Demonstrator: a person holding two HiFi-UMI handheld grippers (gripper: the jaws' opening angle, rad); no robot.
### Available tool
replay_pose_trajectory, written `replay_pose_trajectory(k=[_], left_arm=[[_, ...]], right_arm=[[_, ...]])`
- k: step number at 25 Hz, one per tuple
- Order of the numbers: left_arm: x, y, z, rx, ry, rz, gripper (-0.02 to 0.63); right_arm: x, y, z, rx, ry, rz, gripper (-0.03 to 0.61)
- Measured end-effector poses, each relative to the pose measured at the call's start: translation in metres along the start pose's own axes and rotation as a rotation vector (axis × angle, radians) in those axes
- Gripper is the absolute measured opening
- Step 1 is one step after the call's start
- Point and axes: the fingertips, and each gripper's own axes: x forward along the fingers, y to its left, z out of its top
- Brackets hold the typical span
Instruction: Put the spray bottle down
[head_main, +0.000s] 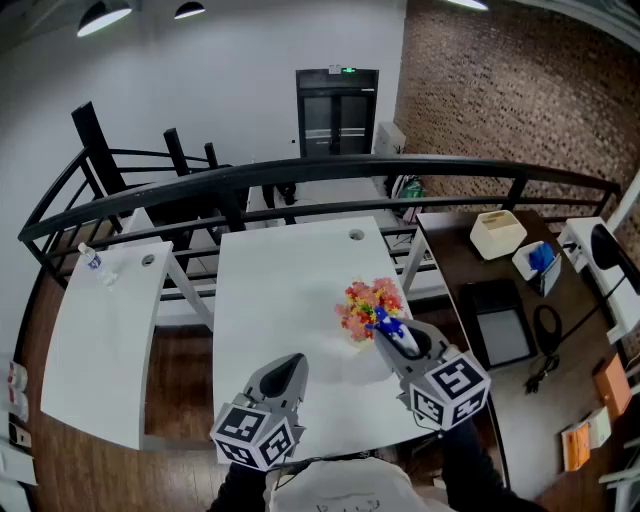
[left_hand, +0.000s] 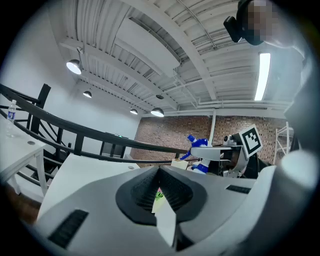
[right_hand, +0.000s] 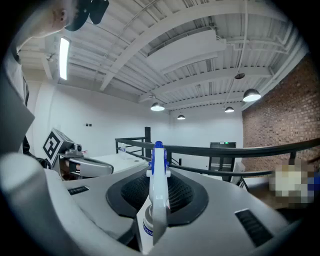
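The right gripper (right_hand: 156, 186) is closed on the spray bottle (right_hand: 156, 165). Its two dark ribbed pads press the white body from either side, and the bottle stands upright between them with its blue spray head on top. In the head view the bottle sits over the near right part of the white table (head_main: 290, 270). Whether its base touches the tabletop cannot be told.

A bunch of bright artificial flowers (head_main: 368, 305) stands on the right half of the table, just beyond the bottle. The blue nozzle overlaps the flowers in that view.

The left gripper (left_hand: 160, 170) has its jaws together at the tips and carries nothing. It hovers over the table's near edge, left of the middle and well apart from the bottle. In the left gripper view the right gripper and its bottle show off to the right.

To the left of the table stands a second white table (head_main: 100, 340) with a small water bottle (head_main: 92, 259) at its far corner. A black railing (head_main: 300, 175) curves past the table's far edge, and a dark double door (head_main: 337, 110) shows behind it. To the right of the table is a dark brown desk (head_main: 470, 270) with a white box (head_main: 497, 233) on it, and a brick wall (head_main: 500, 90) rises behind the desk.
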Motion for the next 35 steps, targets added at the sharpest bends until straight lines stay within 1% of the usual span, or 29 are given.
replay_pose_trajectory(k=[5, 13, 20, 27, 35], left_arm=[[-0.003, 0.002, 0.001, 0.001, 0.001, 0.001, -0.011], [-0.013, 0.01, -0.001, -0.002, 0.005, 0.023, -0.011], [-0.023, 0.022, -0.008, -0.007, 0.013, 0.064, -0.011], [-0.03, 0.03, -0.008, -0.018, 0.018, 0.087, -0.011], [-0.038, 0.034, -0.008, -0.027, 0.011, 0.102, -0.011]], right_arm=[[0.036, 0.024, 0.007, -0.03, -0.002, 0.072, 0.067], [0.092, 0.049, -0.002, -0.078, 0.046, 0.122, 0.067], [0.122, 0.058, -0.022, -0.109, 0.113, 0.14, 0.067], [0.137, 0.059, -0.032, -0.109, 0.163, 0.137, 0.067], [0.149, 0.064, -0.035, -0.116, 0.179, 0.153, 0.069]])
